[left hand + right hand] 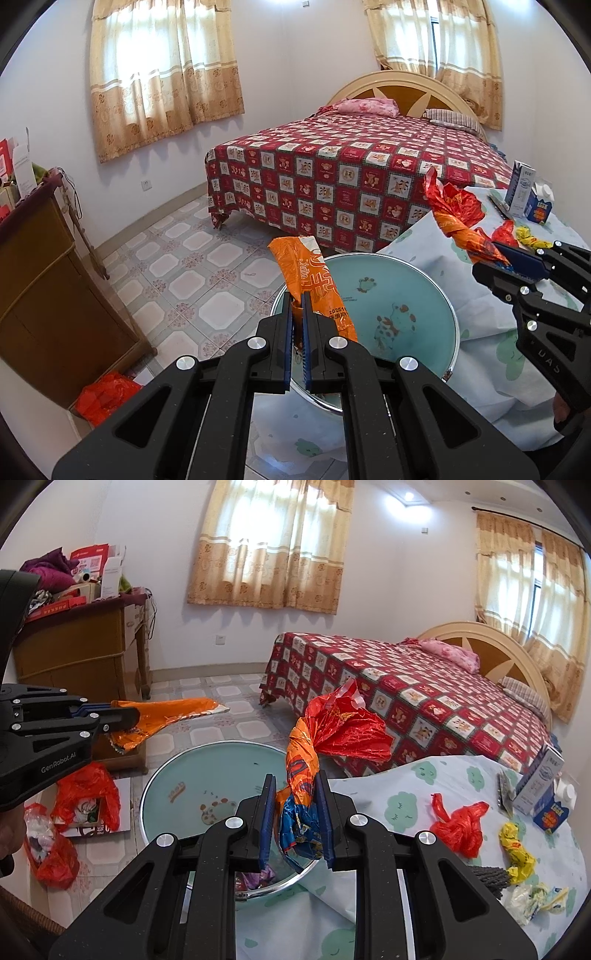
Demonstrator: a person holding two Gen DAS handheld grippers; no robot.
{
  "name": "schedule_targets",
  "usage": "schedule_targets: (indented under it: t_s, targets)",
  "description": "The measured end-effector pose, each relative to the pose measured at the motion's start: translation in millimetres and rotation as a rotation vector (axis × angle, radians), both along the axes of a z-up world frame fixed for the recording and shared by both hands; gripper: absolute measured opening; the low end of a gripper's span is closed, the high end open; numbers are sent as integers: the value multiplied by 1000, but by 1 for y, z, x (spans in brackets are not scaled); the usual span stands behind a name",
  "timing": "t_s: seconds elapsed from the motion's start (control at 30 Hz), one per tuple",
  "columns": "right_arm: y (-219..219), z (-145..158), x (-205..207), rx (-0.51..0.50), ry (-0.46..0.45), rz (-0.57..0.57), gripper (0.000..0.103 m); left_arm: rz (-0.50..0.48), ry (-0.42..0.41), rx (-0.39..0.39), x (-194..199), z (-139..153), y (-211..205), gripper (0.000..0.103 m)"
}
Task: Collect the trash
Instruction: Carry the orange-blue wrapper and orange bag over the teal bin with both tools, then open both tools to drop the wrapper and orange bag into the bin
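The left claw (297,321) is clenched on the end of an orange snack wrapper (314,280), and the right claw (295,814) grips a twisted red and orange wrapper (332,734). Both are held up over the blue basin (207,775) off the worktop's (424,786) left edge, apparently the bin, ready for dropping. A red bag (458,827) and yellow wrapper (517,853) lie near the worktop's right edge, uncollected.

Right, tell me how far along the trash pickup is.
Done: some wrappers already lie in the basin. In hand: left gripper pinches an orange wrapper; right gripper clamps a twisted red wrapper. Left: red bag, yellow wrapper and cartons on the table.
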State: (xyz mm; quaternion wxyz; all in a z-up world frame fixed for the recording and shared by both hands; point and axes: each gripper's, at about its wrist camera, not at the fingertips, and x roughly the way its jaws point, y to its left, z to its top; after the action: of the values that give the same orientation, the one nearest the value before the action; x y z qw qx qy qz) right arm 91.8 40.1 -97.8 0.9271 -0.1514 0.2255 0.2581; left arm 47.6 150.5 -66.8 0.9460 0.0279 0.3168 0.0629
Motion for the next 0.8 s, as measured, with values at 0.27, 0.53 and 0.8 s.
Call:
schedule_targets:
  t_s: [0.27,0.53,0.8]
  targets:
    - [1,-1,1,2,1,1,22,-3,1,-2,1,0,0,4]
    - [7,-11,4,-2,8,20,49,-49,32,-41,6,-8,-9,17]
    - [-14,-18,6,20,50,-49,58,-52,73,-43,9,-23,-16,43]
